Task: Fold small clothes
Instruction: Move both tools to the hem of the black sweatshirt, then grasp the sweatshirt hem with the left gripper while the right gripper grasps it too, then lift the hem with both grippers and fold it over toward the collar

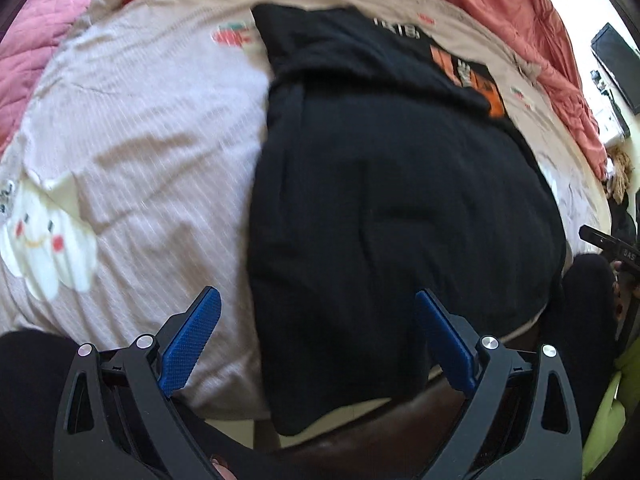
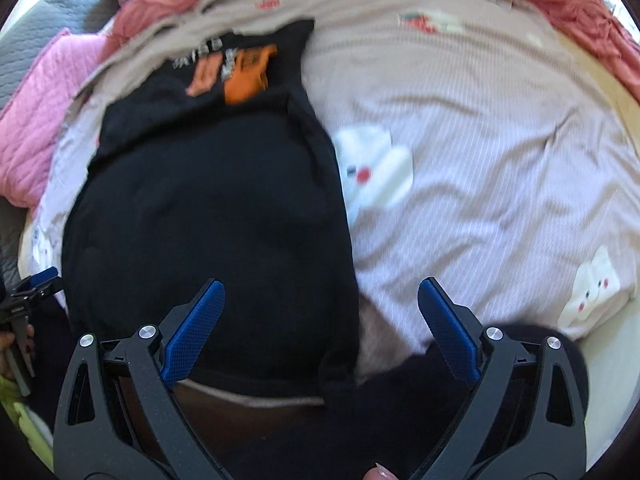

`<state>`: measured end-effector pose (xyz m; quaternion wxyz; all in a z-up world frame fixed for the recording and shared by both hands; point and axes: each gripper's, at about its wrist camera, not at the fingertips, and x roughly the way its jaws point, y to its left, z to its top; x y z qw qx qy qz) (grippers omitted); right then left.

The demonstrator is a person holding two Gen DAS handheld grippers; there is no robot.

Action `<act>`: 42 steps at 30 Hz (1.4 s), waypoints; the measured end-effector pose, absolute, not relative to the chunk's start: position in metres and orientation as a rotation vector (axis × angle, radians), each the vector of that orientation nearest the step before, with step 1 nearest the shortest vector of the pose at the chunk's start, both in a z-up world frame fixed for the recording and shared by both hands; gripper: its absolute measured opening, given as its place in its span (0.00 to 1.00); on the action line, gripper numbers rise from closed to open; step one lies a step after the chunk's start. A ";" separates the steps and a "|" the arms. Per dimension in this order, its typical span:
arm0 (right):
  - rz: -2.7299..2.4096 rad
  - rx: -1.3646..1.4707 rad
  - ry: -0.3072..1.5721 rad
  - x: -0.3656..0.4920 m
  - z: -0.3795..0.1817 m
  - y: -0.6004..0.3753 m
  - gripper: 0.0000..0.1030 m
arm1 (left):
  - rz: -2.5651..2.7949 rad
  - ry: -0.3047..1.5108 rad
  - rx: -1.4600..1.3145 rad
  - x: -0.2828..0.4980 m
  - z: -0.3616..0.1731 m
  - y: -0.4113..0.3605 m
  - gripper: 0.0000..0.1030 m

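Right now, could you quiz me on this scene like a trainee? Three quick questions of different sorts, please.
1. True or false: the left hand-held gripper is clamped on the black T-shirt.
2. Which colour is the print on the T-shirt? A green, B orange, C blue.
3. Fill in: the T-shirt lies on a striped ____ with cartoon patches.

Key: 1 false, both it and the right hand-held gripper are open and hold nothing. 2 B. 3 bedsheet.

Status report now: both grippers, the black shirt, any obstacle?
Left gripper open, right gripper open, both empty. Black shirt partly folded on striped bedsheet. No obstacle seen.
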<state>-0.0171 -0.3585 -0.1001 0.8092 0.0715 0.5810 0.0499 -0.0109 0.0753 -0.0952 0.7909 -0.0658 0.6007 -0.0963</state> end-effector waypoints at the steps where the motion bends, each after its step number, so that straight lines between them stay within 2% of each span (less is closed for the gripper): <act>1: 0.105 0.153 1.257 -0.018 -0.103 -0.357 0.88 | -0.210 1.295 -0.132 -0.012 -0.096 0.074 0.93; 4: 0.112 0.135 1.287 -0.018 -0.109 -0.353 0.84 | -0.219 1.301 -0.119 -0.013 -0.098 0.070 0.93; 9: 0.139 0.099 1.328 -0.014 -0.118 -0.343 0.69 | -0.240 1.326 -0.137 -0.012 -0.103 0.066 0.93; 11: 0.149 0.099 1.334 -0.011 -0.120 -0.340 0.67 | -0.241 1.330 -0.163 -0.011 -0.105 0.069 0.91; 13: 0.151 0.105 1.355 -0.007 -0.126 -0.340 0.61 | -0.241 1.341 -0.189 -0.011 -0.109 0.071 0.75; 14: 0.153 0.110 1.365 -0.005 -0.128 -0.340 0.50 | -0.232 1.344 -0.192 -0.011 -0.110 0.072 0.73; 15: 0.157 0.117 1.376 -0.005 -0.131 -0.341 0.33 | -0.229 1.346 -0.199 -0.011 -0.110 0.073 0.68; 17: 0.170 0.135 1.357 -0.007 -0.126 -0.344 0.15 | -0.213 1.338 -0.215 -0.012 -0.109 0.077 0.56; 18: 0.183 0.153 1.334 -0.009 -0.122 -0.345 0.12 | -0.207 1.335 -0.221 -0.013 -0.108 0.080 0.48; 19: 0.188 0.162 1.323 -0.010 -0.119 -0.346 0.11 | -0.197 1.333 -0.230 -0.014 -0.107 0.083 0.40; 21: 0.185 0.176 1.324 -0.011 -0.119 -0.349 0.11 | -0.185 1.329 -0.240 -0.015 -0.105 0.088 0.32; 26: 0.164 0.197 1.370 -0.008 -0.128 -0.357 0.16 | -0.185 1.330 -0.236 -0.016 -0.104 0.090 0.32; 28: 0.171 0.195 1.385 -0.006 -0.132 -0.354 0.18 | -0.191 1.339 -0.234 -0.014 -0.107 0.087 0.37; 31: 0.180 0.197 1.391 -0.003 -0.135 -0.353 0.17 | -0.189 1.353 -0.232 -0.012 -0.112 0.085 0.37; 32: 0.185 0.199 1.386 -0.004 -0.133 -0.353 0.14 | -0.185 1.352 -0.230 -0.011 -0.112 0.085 0.36; 34: 0.191 0.207 1.367 -0.004 -0.129 -0.353 0.09 | -0.181 1.344 -0.236 -0.011 -0.111 0.087 0.17; 39: 0.259 0.275 1.266 -0.010 -0.108 -0.363 0.04 | -0.205 1.286 -0.249 -0.014 -0.094 0.088 0.11; 42: 0.297 0.314 1.206 -0.007 -0.096 -0.365 0.04 | -0.228 1.222 -0.259 -0.009 -0.075 0.086 0.10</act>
